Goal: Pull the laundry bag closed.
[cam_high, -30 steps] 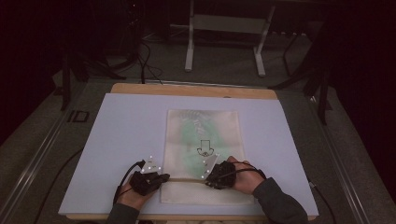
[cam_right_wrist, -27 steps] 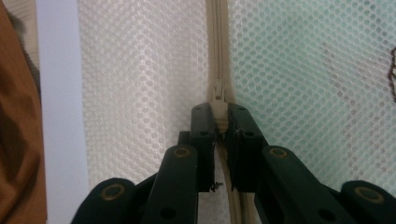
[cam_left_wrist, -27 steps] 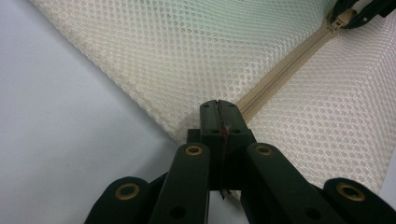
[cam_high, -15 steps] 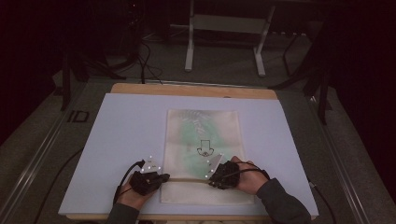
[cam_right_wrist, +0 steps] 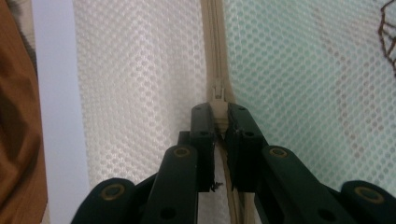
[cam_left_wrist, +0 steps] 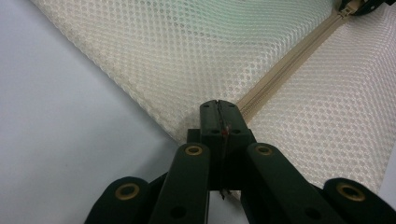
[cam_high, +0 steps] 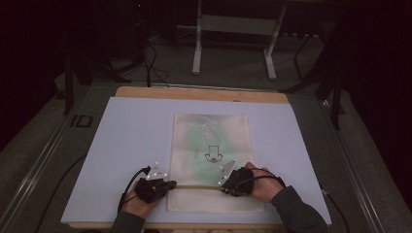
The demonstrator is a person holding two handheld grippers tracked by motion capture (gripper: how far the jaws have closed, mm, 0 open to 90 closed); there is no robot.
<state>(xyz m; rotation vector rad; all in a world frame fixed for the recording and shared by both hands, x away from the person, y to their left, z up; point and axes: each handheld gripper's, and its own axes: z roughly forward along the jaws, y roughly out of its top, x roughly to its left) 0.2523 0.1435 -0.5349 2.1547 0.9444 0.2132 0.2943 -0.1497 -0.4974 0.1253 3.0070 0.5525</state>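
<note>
Left claw [cam_high: 167,185] sits at the near left edge of the mesh bag [cam_high: 212,145], jaws pressed together on the end of the zipper [cam_left_wrist: 280,70]; in the left gripper view the tape runs away from the jaw tips toward the upper right. Right claw [cam_high: 224,187] sits on the same zipper line near the bag's right side, jaws pinching the zipper slider [cam_right_wrist: 218,93], whose pull tab stands just beyond the jaw tips in the right gripper view. The zipper crosses the bag from one claw to the other, near its close edge. The bag lies flat on a white mat [cam_high: 126,141] covering the bench [cam_high: 194,93]; beyond the claws a green item shows through the mesh, with a small dark printed mark [cam_high: 212,153] just past the right claw. Left of the right claw's jaws, a strip of mat and the wooden bench edge [cam_right_wrist: 16,140] are visible. Beyond the bench, a metal frame [cam_high: 233,29] stands on the floor.
</note>
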